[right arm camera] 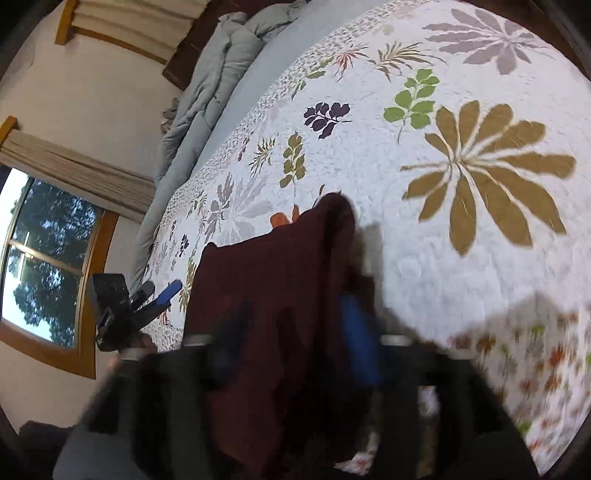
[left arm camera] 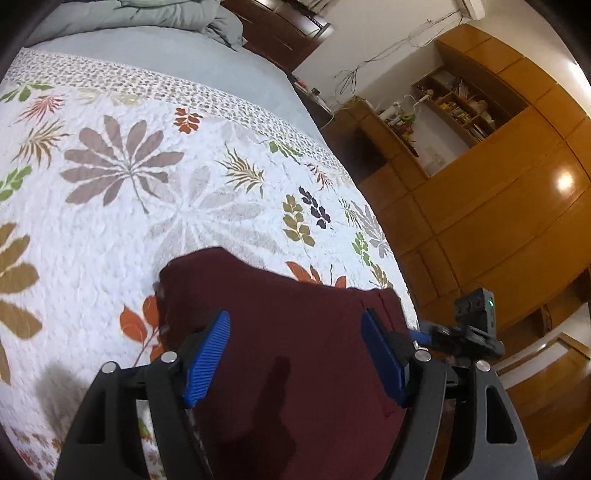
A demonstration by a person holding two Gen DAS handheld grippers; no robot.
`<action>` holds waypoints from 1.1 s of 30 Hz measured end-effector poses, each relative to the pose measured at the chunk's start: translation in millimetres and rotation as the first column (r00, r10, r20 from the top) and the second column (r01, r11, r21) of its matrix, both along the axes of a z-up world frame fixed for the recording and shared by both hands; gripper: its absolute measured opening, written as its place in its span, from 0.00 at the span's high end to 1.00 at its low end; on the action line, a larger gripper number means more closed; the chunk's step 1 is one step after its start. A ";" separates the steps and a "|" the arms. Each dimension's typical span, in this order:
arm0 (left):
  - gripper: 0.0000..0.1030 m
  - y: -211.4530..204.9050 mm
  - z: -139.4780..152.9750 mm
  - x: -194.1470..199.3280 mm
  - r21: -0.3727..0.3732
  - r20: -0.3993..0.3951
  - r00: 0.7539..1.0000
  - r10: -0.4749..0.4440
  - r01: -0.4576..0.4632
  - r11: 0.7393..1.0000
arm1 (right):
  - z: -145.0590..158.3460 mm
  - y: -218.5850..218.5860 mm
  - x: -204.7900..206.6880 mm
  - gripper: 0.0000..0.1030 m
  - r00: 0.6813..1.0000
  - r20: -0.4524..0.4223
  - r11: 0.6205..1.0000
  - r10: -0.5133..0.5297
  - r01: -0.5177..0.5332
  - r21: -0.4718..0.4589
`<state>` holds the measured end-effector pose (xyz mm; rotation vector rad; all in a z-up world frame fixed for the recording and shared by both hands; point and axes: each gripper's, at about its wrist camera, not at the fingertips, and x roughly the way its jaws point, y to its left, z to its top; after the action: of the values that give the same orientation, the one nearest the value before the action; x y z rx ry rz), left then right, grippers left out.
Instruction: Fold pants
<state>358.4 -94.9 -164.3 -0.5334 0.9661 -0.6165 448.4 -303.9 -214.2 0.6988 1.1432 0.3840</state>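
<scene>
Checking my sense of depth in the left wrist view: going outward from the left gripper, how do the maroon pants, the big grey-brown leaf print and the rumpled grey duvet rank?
1. Maroon pants, directly under the left gripper.
2. Grey-brown leaf print, mid-bedspread, upper left.
3. Grey duvet, at the bed's far end.

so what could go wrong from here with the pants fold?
1. The maroon pants lie at the near edge of the leaf-print bedspread, so a tug could slide them off.
2. The left gripper is open over the cloth; closing here may pinch only the top layer.
3. The right wrist view is blurred around the right gripper, so its grab point is hard to confirm.
</scene>
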 end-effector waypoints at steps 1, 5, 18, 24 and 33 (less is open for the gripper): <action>0.28 0.6 0.3 3.7 -0.008 -0.004 1.000 0.006 -0.006 1.000 | 1.6 1.3 -8.5 0.32 1.000 -0.006 1.000 0.001 -0.001 0.012; 0.27 1.3 -17.1 26.1 0.011 -0.071 0.997 0.032 -0.032 0.999 | -4.1 15.5 -26.3 0.23 0.998 -0.066 1.000 0.004 -0.003 0.012; 0.28 -14.0 -50.7 35.5 0.123 -0.092 0.995 -0.046 0.057 0.991 | -7.0 24.4 -51.6 0.89 1.000 -0.022 0.999 -0.006 0.005 -0.049; 0.27 -5.1 -23.1 20.7 0.093 -0.048 0.998 -0.041 0.045 0.995 | -12.4 8.4 -64.3 0.42 0.997 0.002 0.995 -0.078 0.077 0.070; 0.24 1.5 5.4 -69.0 0.035 0.042 0.994 -0.100 0.099 0.994 | 1.9 11.8 -112.0 0.41 0.989 -0.039 0.981 -0.145 0.148 0.122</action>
<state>289.4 -93.4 -158.9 -0.4425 0.9643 -0.6976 336.4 -292.1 -212.3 0.8958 1.0948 0.3230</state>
